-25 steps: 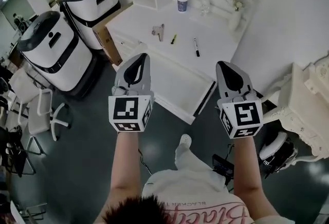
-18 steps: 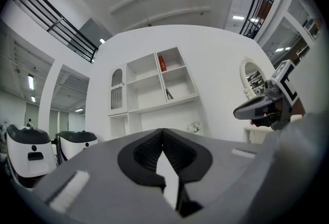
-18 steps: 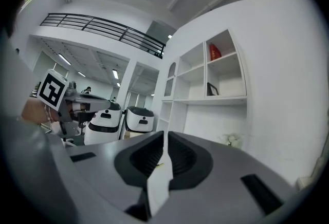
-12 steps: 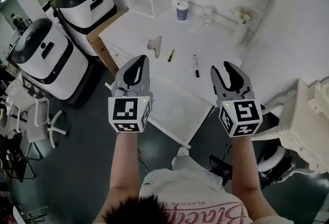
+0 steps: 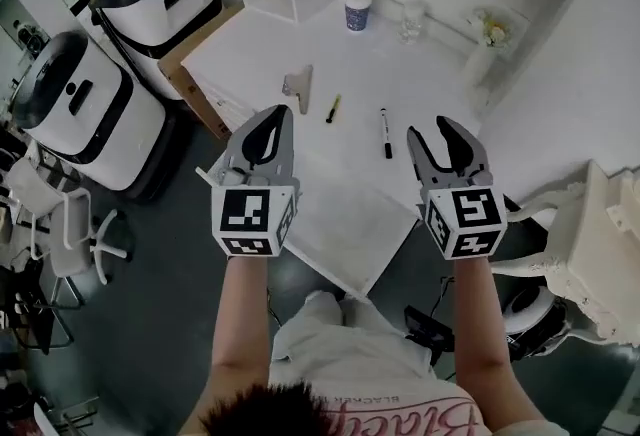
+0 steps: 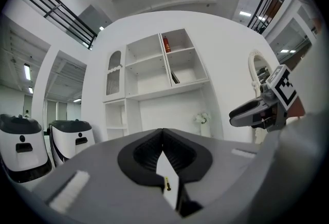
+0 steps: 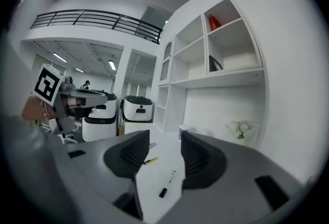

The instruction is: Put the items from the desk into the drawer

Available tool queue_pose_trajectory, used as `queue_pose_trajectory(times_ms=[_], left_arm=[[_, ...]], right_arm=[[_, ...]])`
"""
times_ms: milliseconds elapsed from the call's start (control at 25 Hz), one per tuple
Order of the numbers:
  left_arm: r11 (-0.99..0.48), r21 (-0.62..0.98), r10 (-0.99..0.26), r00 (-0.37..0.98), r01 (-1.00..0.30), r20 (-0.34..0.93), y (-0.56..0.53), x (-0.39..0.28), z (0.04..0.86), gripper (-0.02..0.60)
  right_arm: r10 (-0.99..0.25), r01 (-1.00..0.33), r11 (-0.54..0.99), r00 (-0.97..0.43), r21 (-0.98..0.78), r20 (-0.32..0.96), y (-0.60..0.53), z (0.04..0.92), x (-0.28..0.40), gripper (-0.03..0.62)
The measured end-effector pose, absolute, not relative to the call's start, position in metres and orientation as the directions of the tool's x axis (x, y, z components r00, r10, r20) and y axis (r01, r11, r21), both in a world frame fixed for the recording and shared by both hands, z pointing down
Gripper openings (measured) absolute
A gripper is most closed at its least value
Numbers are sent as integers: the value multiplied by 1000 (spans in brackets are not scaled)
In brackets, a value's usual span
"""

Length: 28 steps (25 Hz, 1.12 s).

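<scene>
Head view shows my left gripper (image 5: 285, 111) with jaws together, while the jaws of my right gripper (image 5: 431, 129) have just been opening, with nothing between them. A black marker (image 5: 385, 132), a yellow pen (image 5: 333, 109) and a grey tool (image 5: 298, 84) lie on the table (image 5: 270, 39), beyond the open drawer (image 5: 340, 212).

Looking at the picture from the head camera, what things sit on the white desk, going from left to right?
small grey object → yellow pen → blue-and-white cup → black marker → clear glass → flowers
</scene>
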<state>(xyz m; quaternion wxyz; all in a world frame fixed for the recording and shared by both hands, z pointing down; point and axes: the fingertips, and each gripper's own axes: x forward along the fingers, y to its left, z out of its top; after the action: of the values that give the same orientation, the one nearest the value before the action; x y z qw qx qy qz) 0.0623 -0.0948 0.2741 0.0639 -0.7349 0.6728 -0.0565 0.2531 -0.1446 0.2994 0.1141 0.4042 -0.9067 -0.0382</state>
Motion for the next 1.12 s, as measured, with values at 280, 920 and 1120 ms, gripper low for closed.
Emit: queue_pose_trajectory(times_ms=[280, 920, 1120], left_arm=[[-147, -156, -989, 140, -977, 57, -133, 49, 304, 8], [-279, -59, -949, 266, -959, 169, -206, 39, 372, 8], [-300, -40, -936, 287, -953, 203, -221, 35, 392, 8]], right_arm=[[-741, -741, 659, -612, 128, 277, -177, 351, 232, 184], [-685, -777, 623, -485, 92, 544, -245, 481, 209, 166], [-639, -782, 619, -443, 78, 629, -261, 524, 206, 158]])
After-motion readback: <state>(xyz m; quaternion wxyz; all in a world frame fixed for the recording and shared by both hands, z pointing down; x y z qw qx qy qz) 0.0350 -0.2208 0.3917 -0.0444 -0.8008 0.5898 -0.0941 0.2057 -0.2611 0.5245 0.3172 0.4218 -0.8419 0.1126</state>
